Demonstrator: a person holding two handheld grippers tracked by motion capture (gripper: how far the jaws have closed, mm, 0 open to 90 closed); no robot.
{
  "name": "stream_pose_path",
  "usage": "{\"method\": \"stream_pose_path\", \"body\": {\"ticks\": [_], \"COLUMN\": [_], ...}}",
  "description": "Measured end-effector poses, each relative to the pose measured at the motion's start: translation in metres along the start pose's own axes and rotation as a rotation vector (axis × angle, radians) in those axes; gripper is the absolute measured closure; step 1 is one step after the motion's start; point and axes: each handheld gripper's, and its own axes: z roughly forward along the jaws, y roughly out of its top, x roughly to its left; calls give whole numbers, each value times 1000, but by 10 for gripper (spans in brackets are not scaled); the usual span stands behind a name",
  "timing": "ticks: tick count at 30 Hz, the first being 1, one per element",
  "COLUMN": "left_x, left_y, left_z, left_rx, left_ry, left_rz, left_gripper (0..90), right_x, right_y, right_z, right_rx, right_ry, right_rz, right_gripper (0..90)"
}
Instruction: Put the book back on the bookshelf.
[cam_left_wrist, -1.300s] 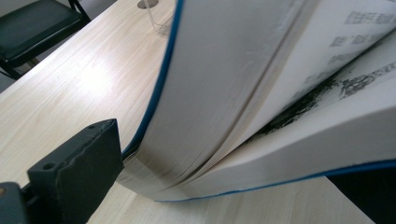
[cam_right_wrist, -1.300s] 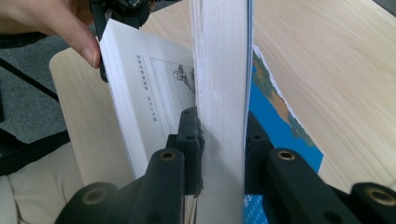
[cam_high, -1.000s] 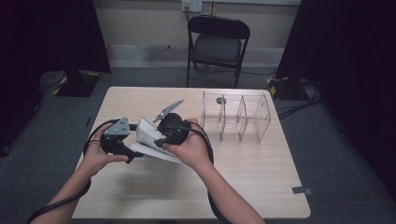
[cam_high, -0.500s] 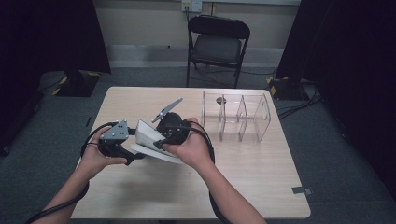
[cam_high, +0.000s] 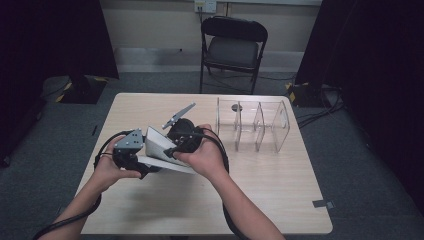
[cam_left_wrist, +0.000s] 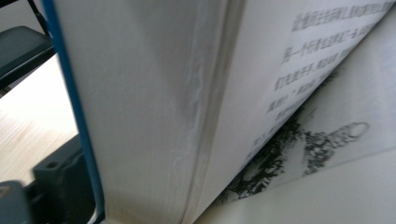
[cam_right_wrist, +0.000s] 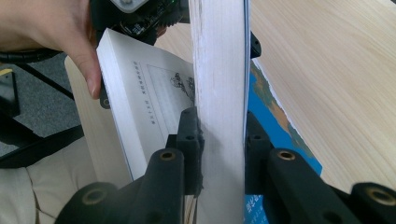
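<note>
From the high view, your open book (cam_high: 162, 150) lies left of centre on the tabletop (cam_high: 260, 195), your left tool (cam_high: 142, 167) at its 9 o'clock, jaws just reopened. In the left gripper view, printed pages (cam_left_wrist: 299, 79) loom close. In the right gripper view, your right tool (cam_right_wrist: 220, 135) clamps a thick block of pages (cam_right_wrist: 219, 70).

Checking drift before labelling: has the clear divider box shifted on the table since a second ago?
No. In the high view the clear divider box sits at the same spot by the table's far right edge, in line with the chair as before.
</note>
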Motion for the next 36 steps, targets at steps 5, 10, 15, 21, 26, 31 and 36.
{"method": "stream_pose_path", "body": {"ticks": [5, 10, 15, 21, 26, 31, 36], "left_x": [-1, 0, 4, 5, 5, 5, 8], "left_y": [3, 2, -4, -1, 1, 6, 7], "left_z": [-1, -2, -3, -4, -3, -3, -4], "left_rx": [19, -14, -49, -31, -29, -8, -28], "left_ry": [-10, -45, -93, -101, -97, -90, -82], "left_rz": [33, 54, 25, 19, 23, 27, 23], "left_gripper": [122, 243, 382, 430, 463, 492, 517], "right_x": [-1, -3, -5, -6, -9, -13, -20], "right_y": [0, 0, 0, 1, -1, -6, -8], "right_z": [1, 0, -1, -1, -1, -4, -9], "right_rx": [-3, -1, 0, -6, -35, -75, -156], "right_ry": [10, 14, 26, 28, 33, 27, -24], "right_rz": [-9, -12, -21, -49, -49, -47, -18], "right_gripper": [747, 745, 738, 730, 707, 651, 490]}}
